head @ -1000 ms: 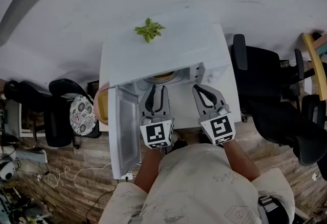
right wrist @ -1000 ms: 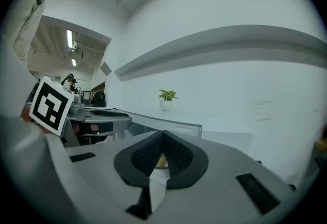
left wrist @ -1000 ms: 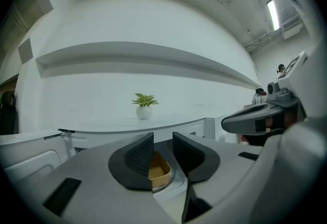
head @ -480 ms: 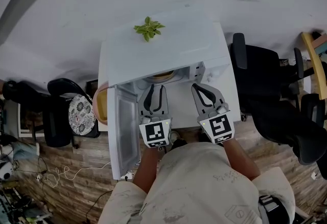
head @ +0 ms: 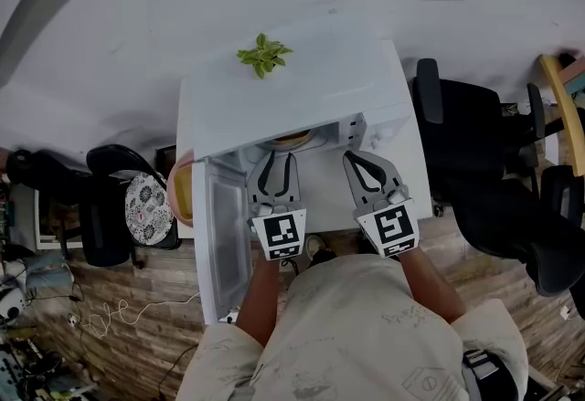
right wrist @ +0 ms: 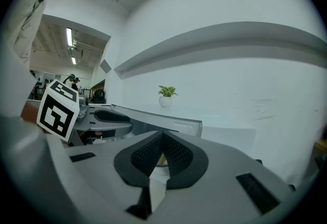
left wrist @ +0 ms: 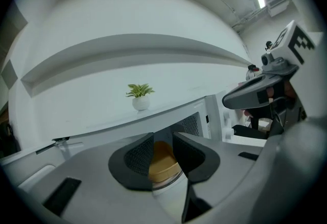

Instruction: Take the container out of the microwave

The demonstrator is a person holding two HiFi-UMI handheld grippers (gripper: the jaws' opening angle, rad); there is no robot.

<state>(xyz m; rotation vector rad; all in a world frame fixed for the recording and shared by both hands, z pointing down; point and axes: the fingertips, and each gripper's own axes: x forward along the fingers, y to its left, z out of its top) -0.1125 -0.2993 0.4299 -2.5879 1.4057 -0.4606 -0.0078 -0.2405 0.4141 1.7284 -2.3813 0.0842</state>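
Observation:
A white microwave point(head: 292, 89) stands with its door point(head: 224, 235) swung open to the left. Inside sits the tan round container point(head: 292, 138), partly hidden under the microwave's top. My left gripper point(head: 279, 158) is at the mouth of the cavity, open. In the left gripper view the container point(left wrist: 163, 164) shows through the gap of that gripper point(left wrist: 163, 136), farther in and untouched. My right gripper point(head: 351, 157) hovers in front of the control panel side. In the right gripper view its pads point(right wrist: 162, 134) meet at the tips with nothing between them.
A small potted plant point(head: 264, 54) stands on top of the microwave. Black office chairs point(head: 475, 143) crowd the right. Another chair with a patterned cushion point(head: 146, 205) is at the left. Cables point(head: 110, 312) lie on the wooden floor.
My left gripper has rolled a little and edged slightly toward the microwave opening. The right gripper has kept still.

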